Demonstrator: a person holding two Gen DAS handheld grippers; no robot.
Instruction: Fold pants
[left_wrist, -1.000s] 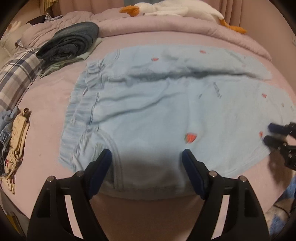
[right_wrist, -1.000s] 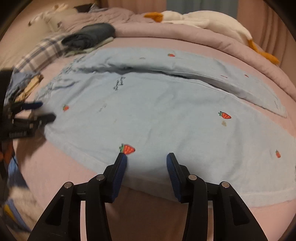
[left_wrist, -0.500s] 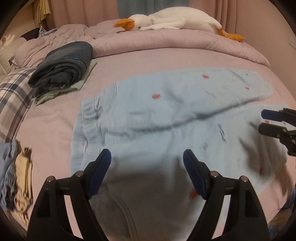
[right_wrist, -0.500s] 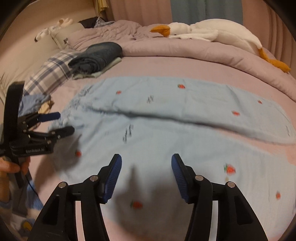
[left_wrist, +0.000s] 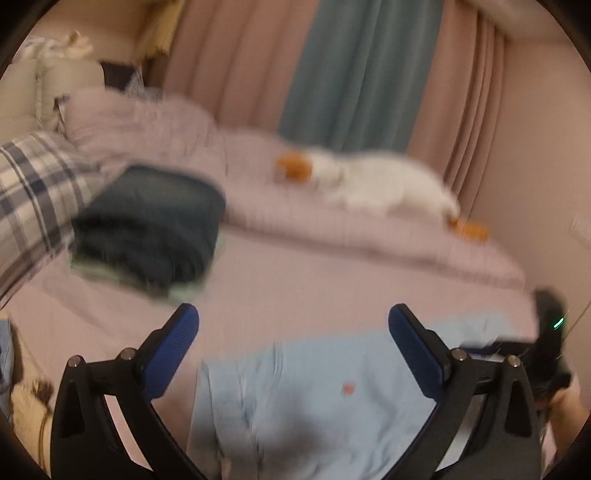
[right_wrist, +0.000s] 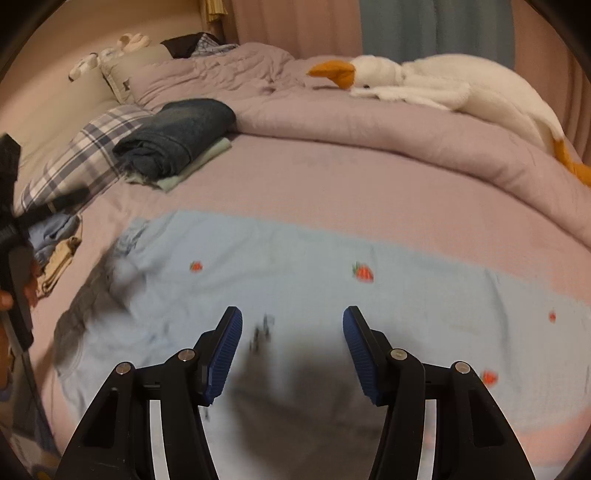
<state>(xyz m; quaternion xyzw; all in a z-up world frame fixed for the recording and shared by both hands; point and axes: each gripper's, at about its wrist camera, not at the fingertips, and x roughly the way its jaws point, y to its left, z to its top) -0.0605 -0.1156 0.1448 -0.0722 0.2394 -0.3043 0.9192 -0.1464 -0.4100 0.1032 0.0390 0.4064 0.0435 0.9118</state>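
Note:
Light blue pants (right_wrist: 332, 295) with small red strawberries lie spread flat on the pink bed; in the blurred left wrist view their waistband end (left_wrist: 295, 398) fills the bottom. My left gripper (left_wrist: 293, 332) is open and empty, raised above the waist end. My right gripper (right_wrist: 291, 332) is open and empty, above the pant legs. The left gripper's body also shows at the left edge of the right wrist view (right_wrist: 14, 236).
A folded dark garment (right_wrist: 177, 136) on a pale green one lies at the back left beside a plaid pillow (right_wrist: 85, 155). A white plush goose (right_wrist: 443, 85) rests on the rolled duvet (right_wrist: 369, 125). Loose clothes (right_wrist: 55, 251) lie at the left edge.
Both grippers have lifted up and tilted back from the pants, so the views now show more of the bed's far side and the curtains. Both stay open and empty.

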